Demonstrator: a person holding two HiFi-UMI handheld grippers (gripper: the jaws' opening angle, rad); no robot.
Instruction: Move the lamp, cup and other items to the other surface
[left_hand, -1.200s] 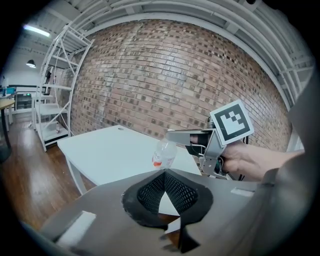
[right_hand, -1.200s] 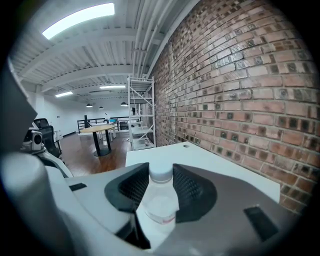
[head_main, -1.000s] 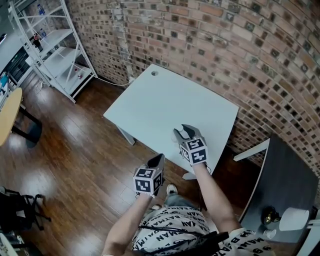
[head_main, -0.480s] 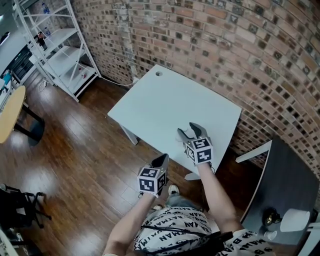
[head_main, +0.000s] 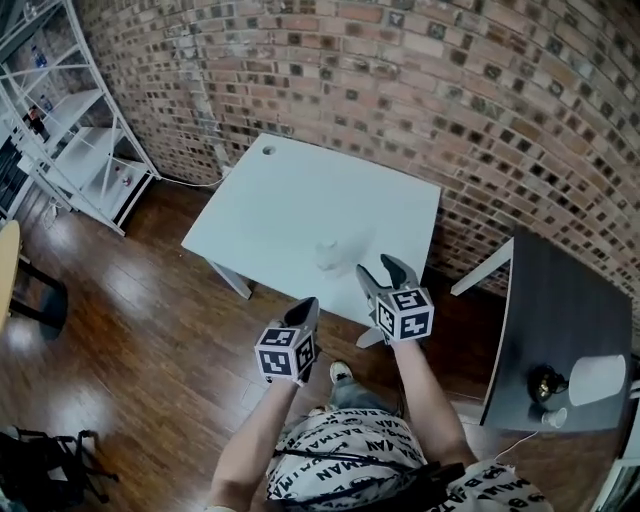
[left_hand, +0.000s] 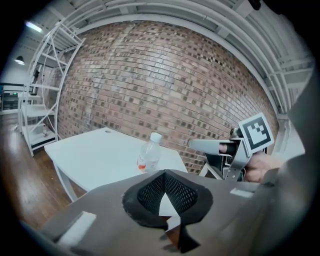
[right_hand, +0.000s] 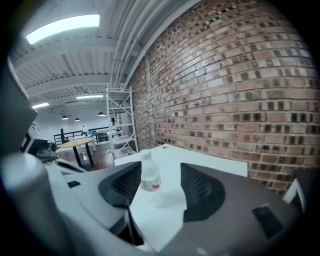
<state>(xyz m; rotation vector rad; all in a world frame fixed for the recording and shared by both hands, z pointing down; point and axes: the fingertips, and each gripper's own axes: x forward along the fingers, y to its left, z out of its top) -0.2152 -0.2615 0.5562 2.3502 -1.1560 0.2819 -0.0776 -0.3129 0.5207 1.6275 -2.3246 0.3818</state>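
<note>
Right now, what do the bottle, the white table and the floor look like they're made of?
Bottle: probably clear plastic; its body is see-through, with a white cap and a label with some red on it.
White table: smooth matt white top, likely laminate or painted board; no grain shows.
Floor: dark wood or wood-look planks, glossy; plank lines and light reflections show.

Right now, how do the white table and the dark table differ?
The white table holds only a clear bottle; the dark table holds a white lamp, a cup and a small dark item. In the head view the white table sits centre, the dark table at the right edge. Both stand against the brick wall.
</note>
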